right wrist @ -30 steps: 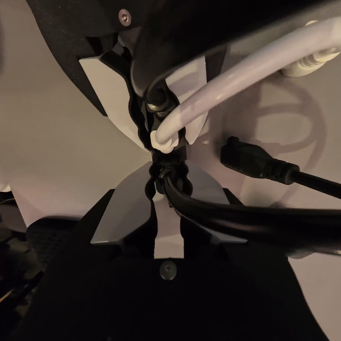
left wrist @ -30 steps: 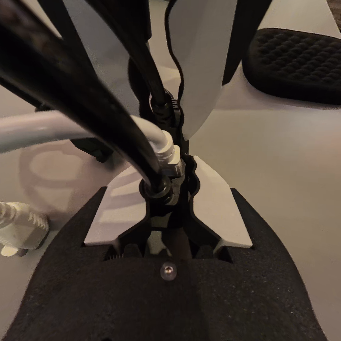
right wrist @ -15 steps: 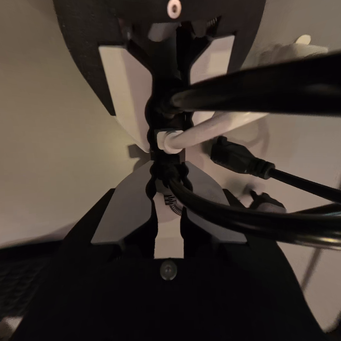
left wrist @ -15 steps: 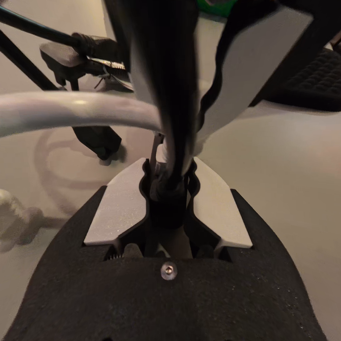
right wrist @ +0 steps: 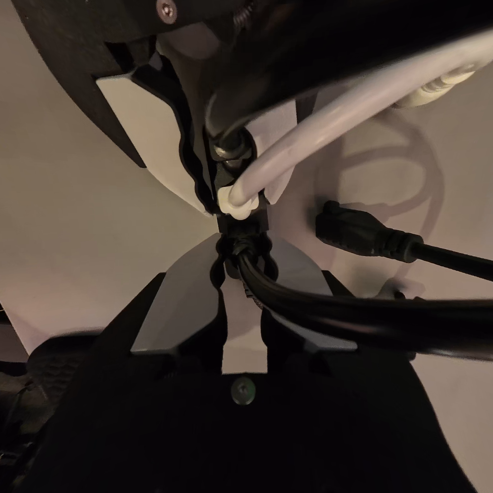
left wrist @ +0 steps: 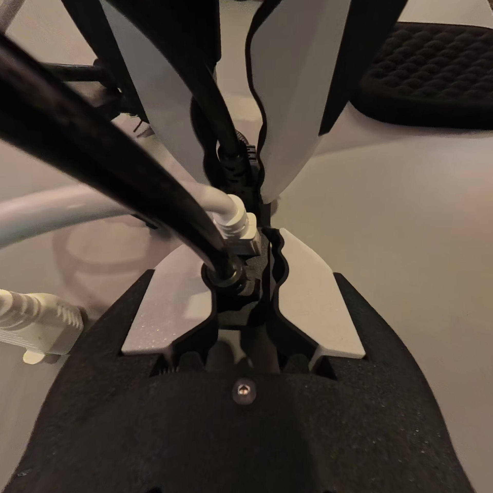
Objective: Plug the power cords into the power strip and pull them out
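Here, pinched narrow on the near end of the small black power strip (left wrist: 262,256) with the left gripper (left wrist: 242,266), up off the pale worktop (left wrist: 400,293). Clamped just as narrow on the black plug (right wrist: 241,249) with the right gripper (right wrist: 244,244), head-on to the strip's far end and touching it; cannot tell whether fully seated, since hidden between the fingers (right wrist: 186,288). Already sitting in the strip between the two tools: a white plug (left wrist: 237,226), with its white cord (left wrist: 53,213) arching away. Lying loose on the worktop: a second white plug (left wrist: 45,328), a spare black plug (right wrist: 354,234), and a black textured mat (left wrist: 426,74) well apart. Judged light and rigid in the moulded bodies, springy and stiff in the thick black cord (left wrist: 106,160), so likely to tug sideways. Best taken by the hard plug body just behind the prongs, never by the ribbed strain relief or the cable, and pushed or pulled straight along the socket axis. Probably tight in the socket; some risk of slipping on smooth plastic or of twisting the strip out of the opposite grip.
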`<control>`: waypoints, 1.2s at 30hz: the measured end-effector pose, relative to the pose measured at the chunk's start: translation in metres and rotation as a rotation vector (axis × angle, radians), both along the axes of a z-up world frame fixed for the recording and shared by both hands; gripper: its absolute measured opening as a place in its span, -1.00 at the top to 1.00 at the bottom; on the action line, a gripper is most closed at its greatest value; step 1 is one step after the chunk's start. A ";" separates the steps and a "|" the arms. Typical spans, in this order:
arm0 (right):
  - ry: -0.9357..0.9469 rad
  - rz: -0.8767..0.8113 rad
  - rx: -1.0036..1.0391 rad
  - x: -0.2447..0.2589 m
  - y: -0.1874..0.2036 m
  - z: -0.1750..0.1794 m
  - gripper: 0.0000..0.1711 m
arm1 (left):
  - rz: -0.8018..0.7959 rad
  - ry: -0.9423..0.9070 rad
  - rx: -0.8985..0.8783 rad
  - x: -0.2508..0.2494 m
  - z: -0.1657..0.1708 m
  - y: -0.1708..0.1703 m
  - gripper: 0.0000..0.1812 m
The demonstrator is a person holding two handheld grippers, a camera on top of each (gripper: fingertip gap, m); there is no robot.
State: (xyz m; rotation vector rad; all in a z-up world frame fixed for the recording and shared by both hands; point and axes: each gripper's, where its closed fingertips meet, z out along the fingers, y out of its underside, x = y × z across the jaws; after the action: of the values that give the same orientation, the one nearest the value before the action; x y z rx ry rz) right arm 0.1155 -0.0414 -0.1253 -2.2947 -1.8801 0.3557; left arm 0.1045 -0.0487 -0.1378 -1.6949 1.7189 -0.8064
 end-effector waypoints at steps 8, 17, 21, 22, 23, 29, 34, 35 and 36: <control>-0.038 0.026 0.078 0.001 -0.003 -0.001 0.70 | -0.062 -0.063 -0.087 -0.016 0.010 -0.011 0.50; -0.018 -0.015 0.090 0.000 -0.005 -0.001 0.69 | -0.131 -0.076 -0.027 -0.022 0.014 -0.028 0.08; 0.005 -0.036 0.101 0.000 -0.005 -0.001 0.69 | -0.135 -0.087 -0.068 -0.023 0.018 -0.031 0.07; 0.009 -0.038 0.103 0.000 -0.005 -0.001 0.69 | -0.140 -0.102 -0.094 -0.024 0.020 -0.032 0.06; 0.013 -0.039 0.104 0.000 -0.006 0.000 0.69 | -0.143 -0.124 -0.131 -0.024 0.024 -0.034 0.04; 0.028 -0.048 0.102 -0.001 -0.005 0.000 0.69 | -0.093 -0.109 -0.144 -0.030 0.027 -0.024 0.21; 0.023 -0.051 0.104 -0.001 -0.005 0.000 0.69 | -0.025 0.020 -0.044 -0.020 0.007 -0.015 0.19; 0.024 -0.052 0.104 -0.001 -0.004 0.000 0.69 | 0.006 0.037 -0.026 -0.018 0.004 -0.010 0.27; 0.024 -0.053 0.103 -0.001 -0.004 0.000 0.69 | 0.025 0.071 0.003 -0.019 -0.001 -0.006 0.31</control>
State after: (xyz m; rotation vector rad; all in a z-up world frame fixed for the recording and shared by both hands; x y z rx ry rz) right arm 0.1140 -0.0459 -0.1256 -2.2577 -1.7786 0.2716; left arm 0.0857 -0.0542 -0.1391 -1.7590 1.7418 -0.7394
